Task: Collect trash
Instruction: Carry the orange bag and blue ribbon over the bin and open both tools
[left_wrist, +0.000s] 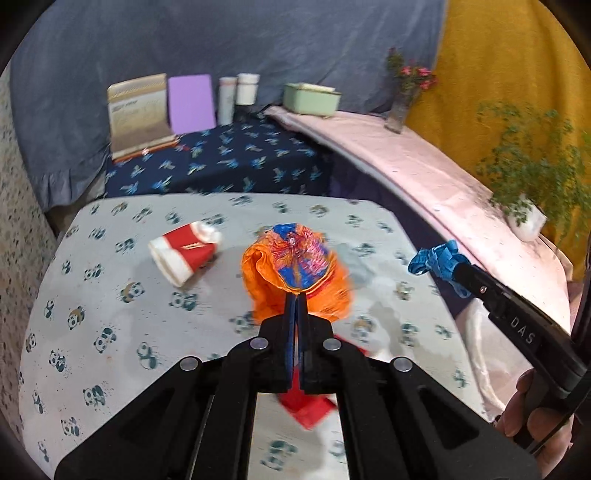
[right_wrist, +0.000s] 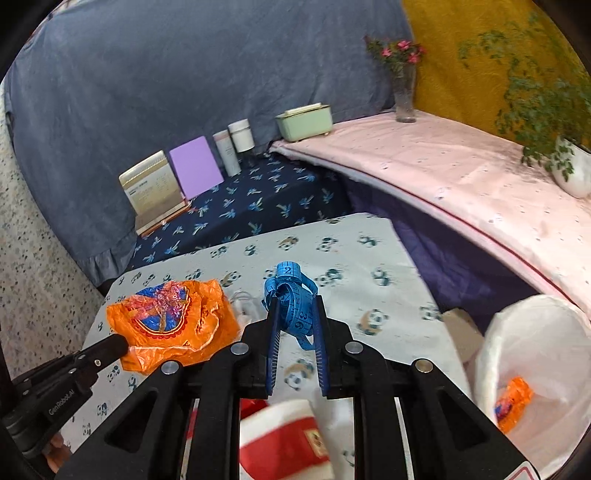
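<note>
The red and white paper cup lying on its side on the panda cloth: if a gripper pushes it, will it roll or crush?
The red and white paper cup lies on its side, so it would probably roll in a curve, being tapered. It looks thin and light; a firm squeeze would likely dent it.

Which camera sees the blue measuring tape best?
The right wrist view. There the blue measuring tape sits close up between the right gripper's fingers, with its numbers readable. The left wrist view shows it only as a small blue bunch at the gripper's tip, off to the right.
</note>
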